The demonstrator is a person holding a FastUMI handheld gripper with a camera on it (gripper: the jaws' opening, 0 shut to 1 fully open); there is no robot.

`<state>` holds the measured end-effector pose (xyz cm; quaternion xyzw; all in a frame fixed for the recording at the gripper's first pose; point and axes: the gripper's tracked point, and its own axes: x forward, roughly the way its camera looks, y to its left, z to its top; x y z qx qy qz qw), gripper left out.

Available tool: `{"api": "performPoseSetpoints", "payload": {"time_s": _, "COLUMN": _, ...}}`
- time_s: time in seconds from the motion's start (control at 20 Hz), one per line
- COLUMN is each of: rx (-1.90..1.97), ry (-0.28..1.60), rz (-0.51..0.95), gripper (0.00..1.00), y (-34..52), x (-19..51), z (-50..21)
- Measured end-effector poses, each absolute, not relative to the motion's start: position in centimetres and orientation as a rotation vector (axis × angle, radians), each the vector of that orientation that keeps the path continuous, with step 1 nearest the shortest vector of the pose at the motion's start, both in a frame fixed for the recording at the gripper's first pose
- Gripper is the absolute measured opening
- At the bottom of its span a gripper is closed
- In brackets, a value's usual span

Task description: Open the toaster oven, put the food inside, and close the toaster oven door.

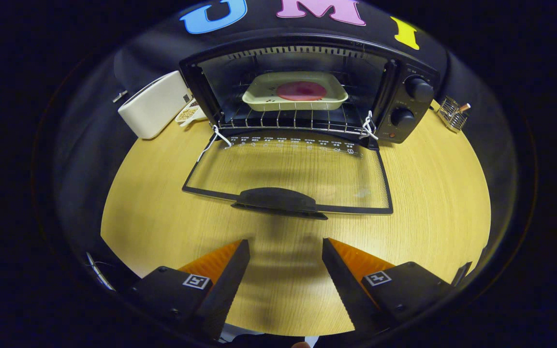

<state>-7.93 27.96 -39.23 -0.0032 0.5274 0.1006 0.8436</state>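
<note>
My gripper (285,251) is spread and empty above the table (428,193); the toaster oven (307,92) stands beyond at the far edge, door (288,169) down, tray (295,92) holding probably meat inside.

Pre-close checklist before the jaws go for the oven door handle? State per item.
1. Tray with food sits on the rack inside the toaster oven: ok.
2. Tray clear of the door's swing: ok, set back from the rack's front edge.
3. Door fully open, lying flat over the table: ok.
4. Handle unobstructed, just ahead of the jaws: ok.
5. Gripper empty, jaws apart: ok.
6. Jaws at the handle: not ok, short of it.
</note>
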Motion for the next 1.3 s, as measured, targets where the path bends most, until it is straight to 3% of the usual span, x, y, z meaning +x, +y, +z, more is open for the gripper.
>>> {"api": "performPoseSetpoints", "payload": {"time_s": 0.8, "rx": -0.002, "ry": 1.132, "rz": 0.030, "gripper": 1.00, "y": 28.0, "x": -4.8, "z": -42.3}}
{"api": "performPoseSetpoints", "payload": {"time_s": 1.3, "rx": -0.043, "ry": 1.035, "rz": 0.059, "gripper": 1.00, "y": 27.7, "x": -4.5, "z": -41.2}}
